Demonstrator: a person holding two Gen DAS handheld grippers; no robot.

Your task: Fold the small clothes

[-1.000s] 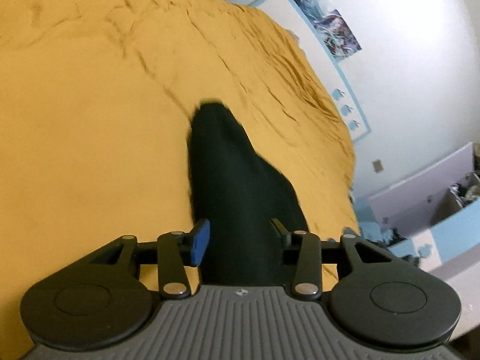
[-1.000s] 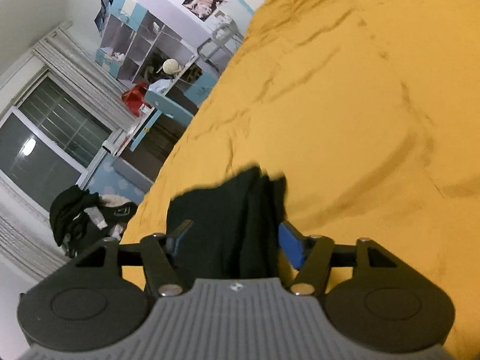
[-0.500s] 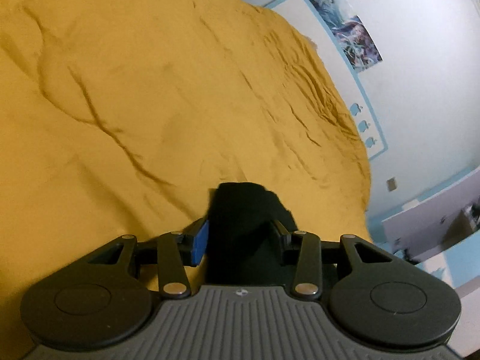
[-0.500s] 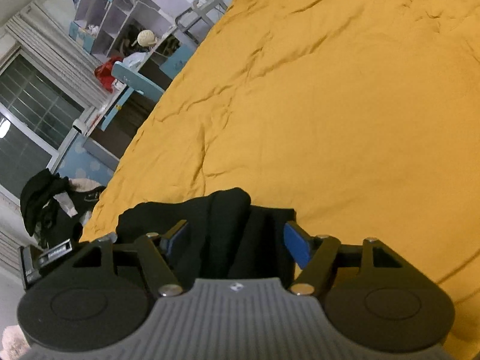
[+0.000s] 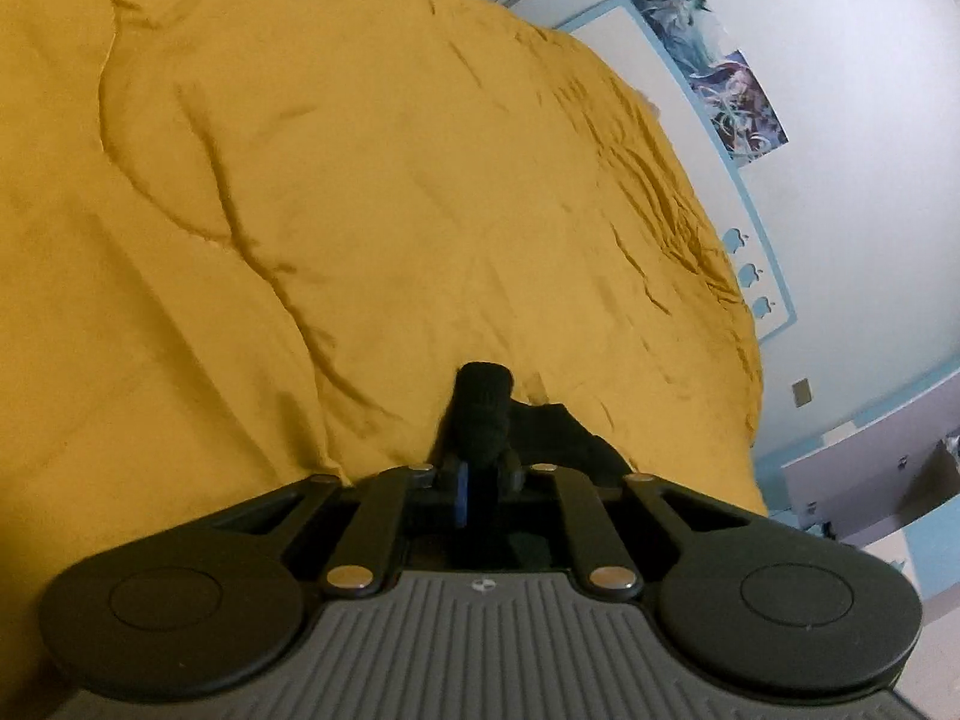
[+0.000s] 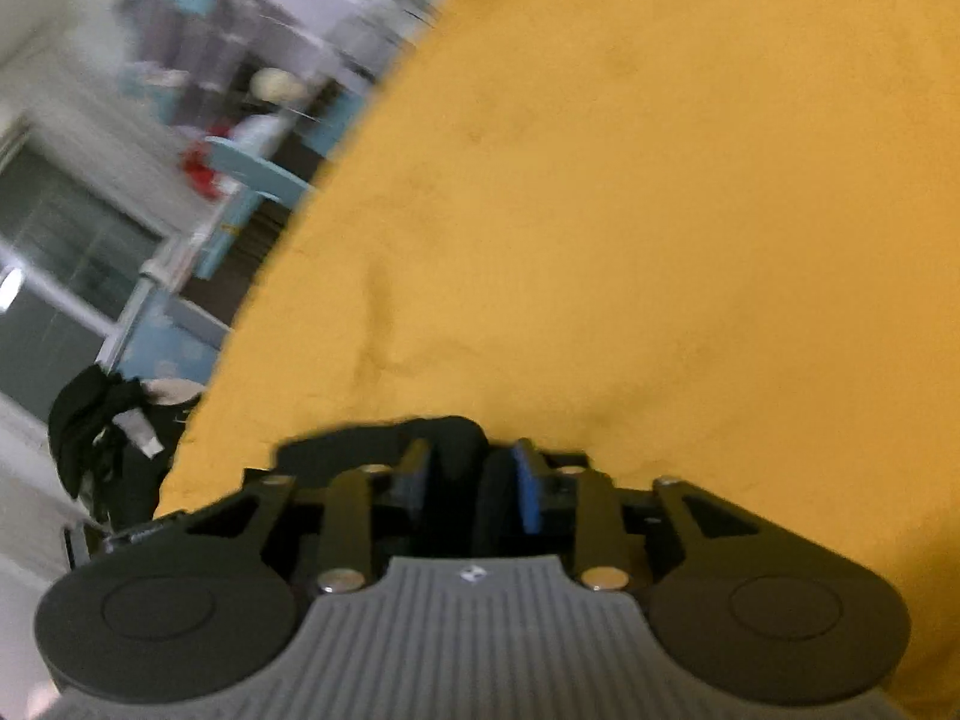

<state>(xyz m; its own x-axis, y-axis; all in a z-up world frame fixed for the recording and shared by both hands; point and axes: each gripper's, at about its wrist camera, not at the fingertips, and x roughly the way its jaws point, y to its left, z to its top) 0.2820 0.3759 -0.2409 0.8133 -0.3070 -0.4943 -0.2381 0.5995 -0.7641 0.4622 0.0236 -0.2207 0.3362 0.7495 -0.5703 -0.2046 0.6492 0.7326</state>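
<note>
A small black garment [image 5: 483,408] lies on a yellow bedspread [image 5: 360,180] near the bed's near edge. In the left wrist view my left gripper [image 5: 483,474] has its jaws closing tight on a bunched fold of it, and the rest trails off to the right. The right wrist view is blurred. There my right gripper [image 6: 468,468] is also closing, with the black garment [image 6: 354,441] filling the gap between its fingers and spreading left over the bedspread [image 6: 660,240].
Wrinkled bedspread stretches far ahead of both grippers. A wall with posters [image 5: 738,102] and a white and blue cabinet [image 5: 870,480] lie beyond the bed's right side. In the right view a window [image 6: 54,276], a blue chair [image 6: 252,180] and a heap of dark clothes [image 6: 96,420] are off the bed.
Both grippers came down toward the bedspread with the garment between their fingers. Their jaws, held wide before, have drawn in on the black cloth, which now bunches up.
</note>
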